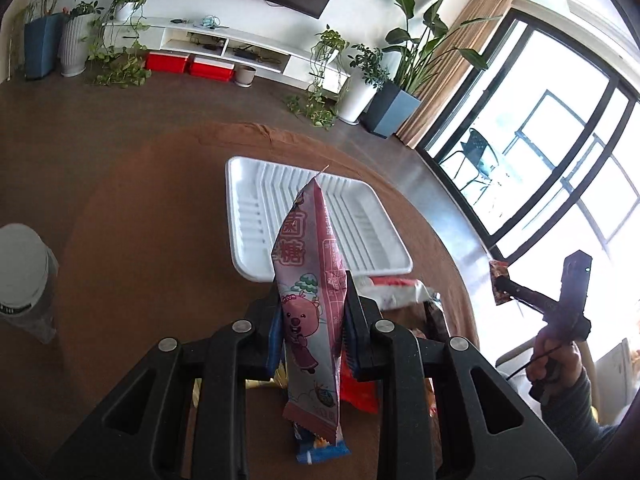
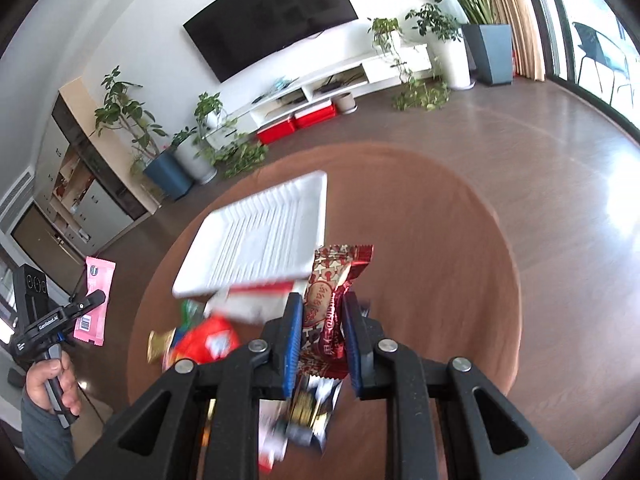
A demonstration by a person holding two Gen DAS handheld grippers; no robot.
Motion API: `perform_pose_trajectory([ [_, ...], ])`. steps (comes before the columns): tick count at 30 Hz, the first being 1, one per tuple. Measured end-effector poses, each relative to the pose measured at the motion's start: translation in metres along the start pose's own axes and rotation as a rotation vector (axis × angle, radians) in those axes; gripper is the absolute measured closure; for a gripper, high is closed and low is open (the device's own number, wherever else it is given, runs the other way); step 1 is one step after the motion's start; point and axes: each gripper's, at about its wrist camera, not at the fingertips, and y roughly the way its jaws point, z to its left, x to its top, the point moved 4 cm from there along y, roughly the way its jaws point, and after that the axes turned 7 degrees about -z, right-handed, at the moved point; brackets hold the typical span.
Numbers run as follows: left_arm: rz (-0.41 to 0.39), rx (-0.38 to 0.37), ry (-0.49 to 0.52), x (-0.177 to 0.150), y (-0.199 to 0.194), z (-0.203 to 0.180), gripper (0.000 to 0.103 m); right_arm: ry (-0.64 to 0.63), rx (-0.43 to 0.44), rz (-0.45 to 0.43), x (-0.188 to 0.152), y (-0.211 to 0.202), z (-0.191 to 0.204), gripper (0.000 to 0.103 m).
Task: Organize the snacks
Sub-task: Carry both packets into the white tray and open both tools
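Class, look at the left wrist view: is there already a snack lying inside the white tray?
No, the white tray shows only its bare ribbed floor, while the pink snack packet is held up in the left claw.

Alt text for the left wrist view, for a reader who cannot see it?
The left gripper clamps a pink snack packet upright above a brown round table, with an empty white tray just beyond. Far right, the right gripper holds a dark red packet.

pink packet (image 1: 310, 280) — "糖", left tongs (image 2: 52, 318) — "GenRobot.AI"
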Motion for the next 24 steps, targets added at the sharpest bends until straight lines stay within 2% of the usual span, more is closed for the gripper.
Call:
perform_pose_trajectory([
  [4,0.035,0.047,0.090,0.037,0.037,0.000,0.081,-0.055,0.017,0.006,0.040,0.033,0.015,0.081],
  [8,0.104,0.072,0.116,0.053,0.088,0.003,0.081,-0.136,0.046,0.041,0.061,0.076,0.048,0.081],
  [12,0.177,0.085,0.118,0.045,0.137,0.005,0.081,-0.208,0.059,0.119,0.064,0.128,0.076,0.081],
  [17,0.268,0.120,0.141,0.033,0.201,0.020,0.081,-0.254,0.037,0.214,0.054,0.178,0.086,0.081],
  [24,0.338,0.137,0.148,0.014,0.241,0.028,0.081,-0.269,-0.009,0.305,0.038,0.218,0.074,0.081],
])
